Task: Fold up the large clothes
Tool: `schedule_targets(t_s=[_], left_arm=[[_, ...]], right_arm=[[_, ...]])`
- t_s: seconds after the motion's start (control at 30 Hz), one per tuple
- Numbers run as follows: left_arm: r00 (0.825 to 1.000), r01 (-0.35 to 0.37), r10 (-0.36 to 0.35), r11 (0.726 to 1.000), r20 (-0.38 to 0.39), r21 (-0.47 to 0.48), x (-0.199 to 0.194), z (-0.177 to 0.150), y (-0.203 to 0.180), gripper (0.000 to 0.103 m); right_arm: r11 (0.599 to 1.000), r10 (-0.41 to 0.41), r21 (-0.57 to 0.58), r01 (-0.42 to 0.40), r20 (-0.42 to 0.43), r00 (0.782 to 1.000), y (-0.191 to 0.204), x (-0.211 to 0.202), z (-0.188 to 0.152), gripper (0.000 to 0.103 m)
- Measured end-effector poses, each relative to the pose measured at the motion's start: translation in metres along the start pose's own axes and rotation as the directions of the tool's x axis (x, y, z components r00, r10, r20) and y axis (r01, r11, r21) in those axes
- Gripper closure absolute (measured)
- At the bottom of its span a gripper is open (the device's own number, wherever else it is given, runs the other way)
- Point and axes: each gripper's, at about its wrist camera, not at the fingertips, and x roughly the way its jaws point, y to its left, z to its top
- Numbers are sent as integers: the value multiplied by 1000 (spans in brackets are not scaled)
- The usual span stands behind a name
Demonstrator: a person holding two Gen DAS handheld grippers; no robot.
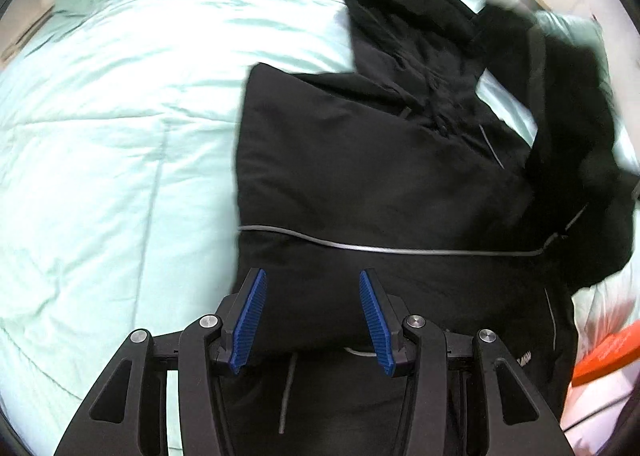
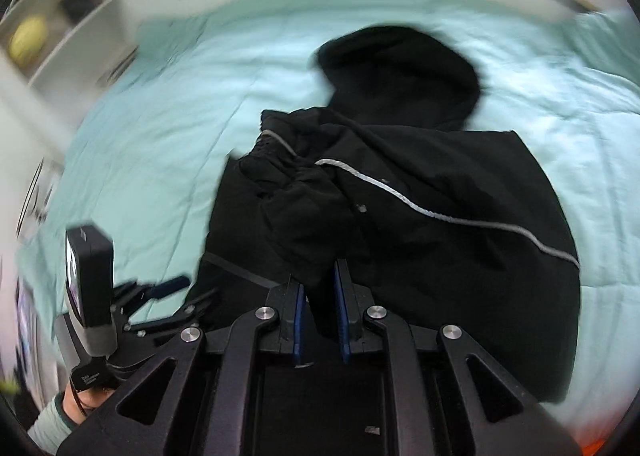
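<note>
A black hooded jacket (image 1: 360,160) with grey piping lies spread on a pale mint quilt (image 1: 100,136), its hood (image 2: 400,68) toward the far edge of the bed. The left gripper (image 1: 312,320) hangs over the jacket's near hem, its blue-padded jaws standing apart with cloth below them but nothing pinched. The right gripper (image 2: 320,316) has its jaws nearly together, clamped on a bunched fold of the jacket's sleeve (image 2: 308,224), which rises in a ridge from the pads across the body of the garment. At the lower left of the right wrist view, a hand (image 2: 86,396) carries the left gripper, just beside the jacket's edge.
</note>
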Motion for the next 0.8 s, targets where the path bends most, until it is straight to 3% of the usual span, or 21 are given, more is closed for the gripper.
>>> schedule_targets(t_s=[0.1, 0.2, 0.27, 0.4, 0.43, 0.53, 0.7, 0.77, 0.8], left_arm=[[1000, 15, -15, 999, -1, -43, 0, -2, 16, 53], [998, 59, -59, 997, 2, -54, -1, -3, 25, 53], [994, 107, -107, 993, 2, -55, 0, -1, 26, 53], [969, 245, -246, 966, -9, -86, 10, 11, 25, 53], [954, 297, -301, 949, -20, -103, 16, 15, 25, 53], [927, 366, -373, 921, -32, -136, 35, 28, 19, 52], [944, 303, -317, 943, -92, -136, 76, 47, 5, 52], [931, 336, -351, 932, -105, -134, 87, 49, -2, 54], [936, 328, -339, 937, -90, -118, 84, 49, -5, 65]], right_arm=[[994, 102, 58, -97, -92, 990, -4, 31, -8, 71], [979, 163, 138, -151, -83, 983, -30, 27, -18, 62], [979, 124, 171, -114, -51, 991, -50, 16, -22, 40], [968, 13, 250, -12, -1, 1000, -109, -5, -31, 39], [963, -35, 267, 36, -9, 999, -122, -4, -34, 39], [943, -106, 311, 121, -64, 992, -152, 13, -50, 39], [911, -56, 395, 120, -171, 984, -182, 63, -74, 39], [911, -73, 389, 136, -172, 982, -182, 71, -75, 39], [914, -84, 379, 145, -173, 981, -179, 71, -73, 39]])
